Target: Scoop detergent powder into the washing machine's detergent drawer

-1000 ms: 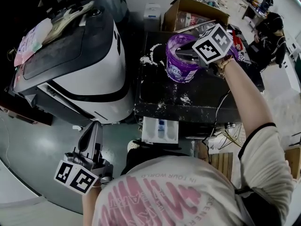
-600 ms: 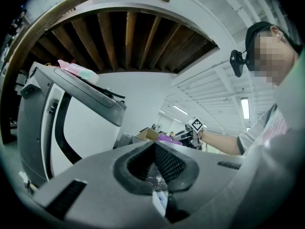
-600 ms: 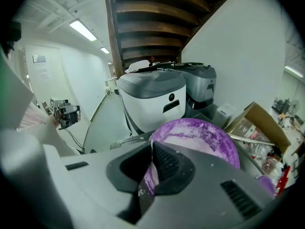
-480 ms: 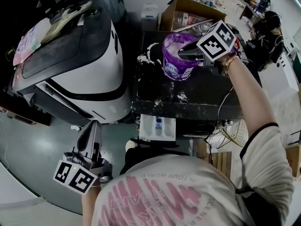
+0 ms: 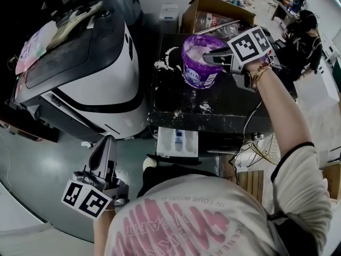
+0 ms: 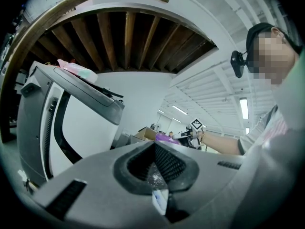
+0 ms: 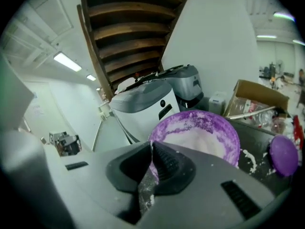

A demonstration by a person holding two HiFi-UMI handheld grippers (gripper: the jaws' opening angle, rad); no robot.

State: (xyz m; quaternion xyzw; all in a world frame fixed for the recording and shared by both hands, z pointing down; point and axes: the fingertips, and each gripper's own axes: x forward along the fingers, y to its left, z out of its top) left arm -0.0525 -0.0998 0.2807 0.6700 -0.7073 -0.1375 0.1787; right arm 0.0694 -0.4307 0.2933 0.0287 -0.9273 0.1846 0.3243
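Note:
A purple tub [image 5: 198, 64] of white detergent powder stands on the black table [image 5: 224, 111]; it also fills the right gripper view as a purple tub [image 7: 205, 132]. My right gripper [image 5: 206, 55] hovers at the tub's right rim, pointing left. Its jaws [image 7: 151, 148] are just starting to open: only a narrow slit shows, with a powder-dusted grey strip low in it. My left gripper [image 5: 108, 141] hangs low over the floor, shut and empty [image 6: 155, 146]. The white detergent drawer [image 5: 178, 143] juts out below the table's front edge. The washing machine [image 5: 85, 73] stands to the left.
Spilled powder [image 5: 165, 63] lies on the table left of the tub. A cardboard box [image 5: 218, 15] sits behind it, and a purple lid [image 7: 283, 154] lies to the tub's right. A second person sits at the far right.
My right gripper has drawn back to the right, from over the powder to the tub's right rim. The left gripper has stayed put.

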